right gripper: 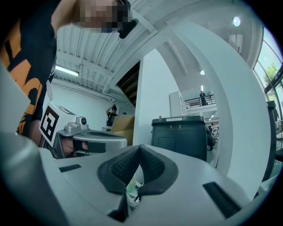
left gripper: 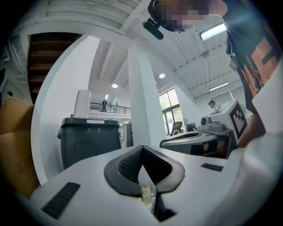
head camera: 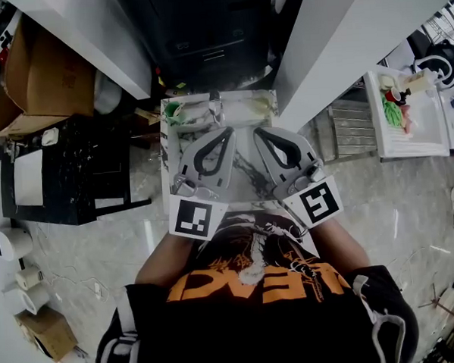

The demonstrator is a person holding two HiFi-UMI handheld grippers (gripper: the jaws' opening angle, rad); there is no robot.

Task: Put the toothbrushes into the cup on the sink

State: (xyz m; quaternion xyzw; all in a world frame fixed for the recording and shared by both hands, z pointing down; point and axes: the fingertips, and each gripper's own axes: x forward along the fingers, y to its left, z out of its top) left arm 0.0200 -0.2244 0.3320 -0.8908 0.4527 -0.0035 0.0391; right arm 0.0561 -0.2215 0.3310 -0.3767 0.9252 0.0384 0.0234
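A small round green cup [head camera: 173,110], as far as the steep head view let it be read, stood at the back left corner of the white marble-patterned sink [head camera: 246,176]. The toothbrushes were too small to pick out anywhere on it. A pale rounded object [head camera: 263,103] sat at the opposite back corner.

Both tools hung level over the basin, side by side and angled slightly toward each other, apart from the cup. The grey left gripper [head camera: 226,131] had its black ribbed pads pressed tip to tip, with nothing caught between them [left gripper: 142,148]. The grey right gripper [head camera: 258,132] was closed the same way and held nothing [right gripper: 139,147]. Each carried its black-and-white marker cube at the rear, close to the person's black T-shirt with orange print [head camera: 255,289].

Beyond the sink, straight ahead of the jaws, stood a tall dark grey plastic bin [left gripper: 90,141], with a broad white column [left gripper: 143,106] just to its right. A brown cardboard box [head camera: 31,73] sat to the left of the bin. The floor of pale polished marble tiles [head camera: 395,206] spread around the sink.
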